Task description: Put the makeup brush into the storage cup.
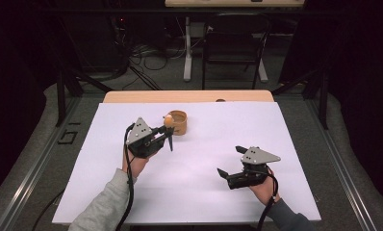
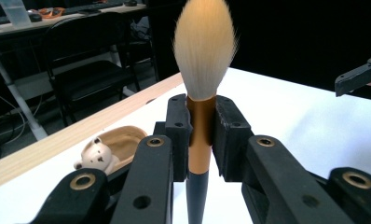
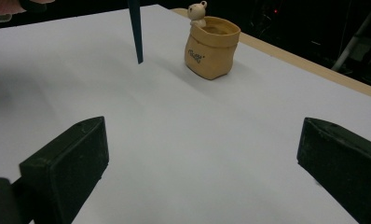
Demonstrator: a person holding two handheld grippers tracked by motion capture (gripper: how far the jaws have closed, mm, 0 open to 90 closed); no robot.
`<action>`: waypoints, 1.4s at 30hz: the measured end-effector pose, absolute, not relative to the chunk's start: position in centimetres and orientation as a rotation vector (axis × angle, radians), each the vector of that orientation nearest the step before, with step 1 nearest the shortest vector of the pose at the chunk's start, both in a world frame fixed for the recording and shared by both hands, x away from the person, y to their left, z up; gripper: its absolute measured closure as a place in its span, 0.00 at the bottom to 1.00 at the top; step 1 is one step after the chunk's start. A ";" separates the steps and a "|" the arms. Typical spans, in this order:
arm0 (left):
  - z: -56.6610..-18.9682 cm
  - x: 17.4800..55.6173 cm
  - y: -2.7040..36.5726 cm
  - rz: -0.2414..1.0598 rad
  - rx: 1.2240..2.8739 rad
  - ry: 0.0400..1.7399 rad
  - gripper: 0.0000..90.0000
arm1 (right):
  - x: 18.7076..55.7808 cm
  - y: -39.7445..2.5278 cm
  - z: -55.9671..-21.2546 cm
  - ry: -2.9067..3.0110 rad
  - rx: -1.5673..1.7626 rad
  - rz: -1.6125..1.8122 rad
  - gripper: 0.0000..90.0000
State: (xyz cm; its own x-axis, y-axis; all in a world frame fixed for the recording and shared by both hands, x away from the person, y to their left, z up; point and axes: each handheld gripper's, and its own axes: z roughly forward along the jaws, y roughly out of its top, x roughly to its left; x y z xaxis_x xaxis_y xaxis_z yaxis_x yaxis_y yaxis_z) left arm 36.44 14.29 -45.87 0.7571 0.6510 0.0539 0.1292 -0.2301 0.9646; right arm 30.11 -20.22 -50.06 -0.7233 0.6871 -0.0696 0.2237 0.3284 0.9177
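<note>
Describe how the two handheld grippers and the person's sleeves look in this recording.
Both the left gripper and the right gripper are black, angular devices, each topped by a grey three-cornered plate with small holes. A black cable trails from each along the forearm. Their blocky black fingers carry brass-ringed pivots. The left sleeve is light grey, the right sleeve darker grey.

The white table sheet [image 1: 189, 183] is evenly lit against dark surroundings; soft shadows, brush bristles [image 2: 204, 46] slightly blurred.

The right gripper [image 3: 204, 163] has its jaws wide apart over white table [image 3: 183, 140]; beyond, a dark handle [image 3: 136, 32] hangs near a tan pot [image 3: 211, 46]
</note>
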 end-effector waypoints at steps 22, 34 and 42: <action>-43.5 39.2 13.9 0.546 1.755 0.619 0.87 | 30.2 -20.5 -50.0 2.128 0.813 1.393 0.02; -42.3 40.3 13.5 0.564 1.743 0.611 0.87 | 30.3 -20.6 -50.1 2.120 0.827 1.396 0.02; -41.6 40.8 13.2 0.579 1.739 0.606 0.87 | 30.2 -20.6 -50.1 2.117 0.827 1.395 0.02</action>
